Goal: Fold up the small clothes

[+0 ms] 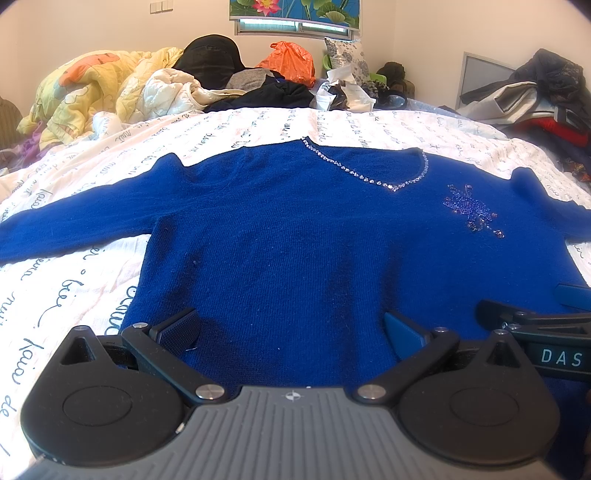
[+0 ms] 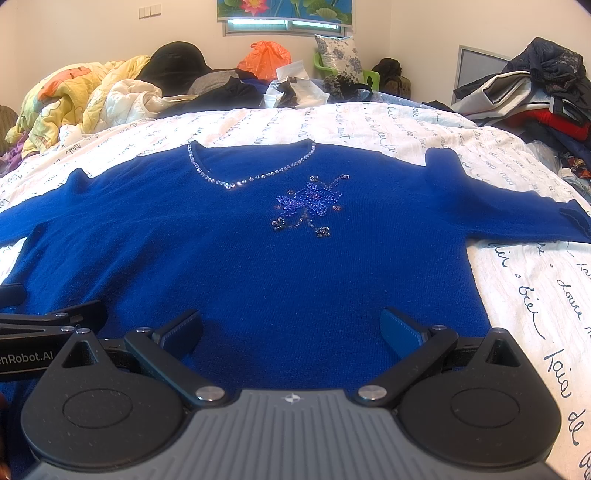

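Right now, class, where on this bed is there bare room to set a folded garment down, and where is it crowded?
Bare sheet runs between the blue sweater's neckline and the clutter at the bed's head. More lies below the right sleeve and below the left sleeve. Crowded: the yellow quilt, the orange bag and the clothes heap.

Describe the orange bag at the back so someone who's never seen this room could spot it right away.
Look past the white script-printed bedspread to the clutter below the window. The orange plastic bag sits there, between a black hat and a floral pillow; it's the only bright orange, shiny, knotted item.
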Demonstrator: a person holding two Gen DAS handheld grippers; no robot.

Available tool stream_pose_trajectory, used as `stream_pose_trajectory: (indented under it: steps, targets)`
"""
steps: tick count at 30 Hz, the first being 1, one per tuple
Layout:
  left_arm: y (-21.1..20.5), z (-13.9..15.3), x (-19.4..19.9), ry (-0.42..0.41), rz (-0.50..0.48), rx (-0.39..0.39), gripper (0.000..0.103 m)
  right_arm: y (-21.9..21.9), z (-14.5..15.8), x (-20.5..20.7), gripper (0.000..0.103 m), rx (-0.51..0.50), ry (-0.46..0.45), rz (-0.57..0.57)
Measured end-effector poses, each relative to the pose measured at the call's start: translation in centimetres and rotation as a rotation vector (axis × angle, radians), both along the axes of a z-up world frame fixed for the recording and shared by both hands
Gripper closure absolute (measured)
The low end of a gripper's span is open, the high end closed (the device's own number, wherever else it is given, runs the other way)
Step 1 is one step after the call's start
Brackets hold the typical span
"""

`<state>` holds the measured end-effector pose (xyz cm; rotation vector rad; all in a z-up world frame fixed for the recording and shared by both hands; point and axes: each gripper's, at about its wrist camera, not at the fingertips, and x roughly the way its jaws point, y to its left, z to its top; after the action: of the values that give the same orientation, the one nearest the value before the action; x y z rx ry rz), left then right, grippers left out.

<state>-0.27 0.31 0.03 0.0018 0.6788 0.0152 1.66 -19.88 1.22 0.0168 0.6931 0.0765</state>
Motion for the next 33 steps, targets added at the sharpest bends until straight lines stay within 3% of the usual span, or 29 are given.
stream_pose_trajectory:
  steps: [33]
  targets:
    - [-0.32, -0.09, -0.09, -0.004, 0.002, -0.004, 0.000, 0.16, 0.00, 0.20, 0.000, -0.008, -0.001, -0.012]
